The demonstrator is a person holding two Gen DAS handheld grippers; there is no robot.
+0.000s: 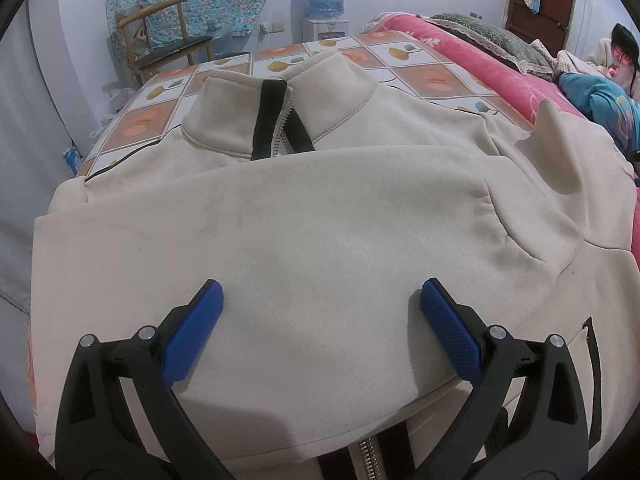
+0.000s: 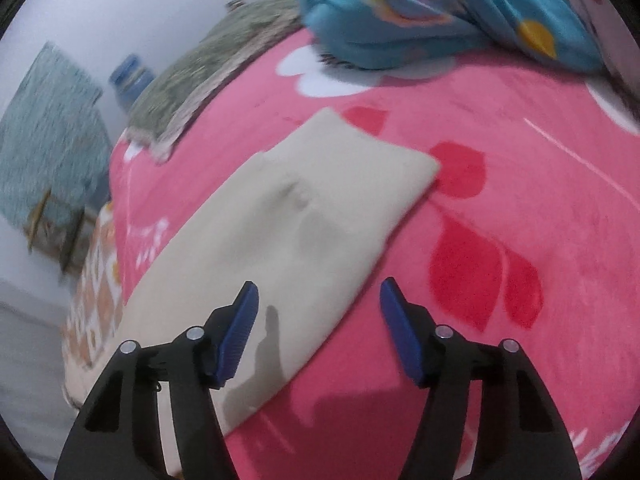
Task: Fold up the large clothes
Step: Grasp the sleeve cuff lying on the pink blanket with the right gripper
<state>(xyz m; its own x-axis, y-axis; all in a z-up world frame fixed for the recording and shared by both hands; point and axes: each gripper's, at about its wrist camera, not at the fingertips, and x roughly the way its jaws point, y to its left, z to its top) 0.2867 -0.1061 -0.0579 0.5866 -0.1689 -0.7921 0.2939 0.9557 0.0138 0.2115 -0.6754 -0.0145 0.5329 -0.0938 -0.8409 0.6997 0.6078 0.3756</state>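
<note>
A cream zip-up jacket (image 1: 312,216) lies spread on the bed, collar and black-edged zipper at the far side, with one sleeve folded across its chest. My left gripper (image 1: 320,292) hovers open over that folded sleeve, blue pads wide apart with nothing between them. In the right wrist view the jacket's other cream sleeve (image 2: 304,216) stretches out over the pink blanket (image 2: 520,200). My right gripper (image 2: 318,292) stands open just above the sleeve's right edge; its fingers do not touch the cloth.
A patterned tile-print sheet (image 1: 224,80) covers the far part of the bed. A blue floral bundle (image 2: 420,12) and an olive pillow (image 2: 208,68) lie beyond the sleeve. A chair (image 1: 160,40) and a water dispenser (image 1: 325,0) stand by the wall. A person lies at the far right (image 1: 616,52).
</note>
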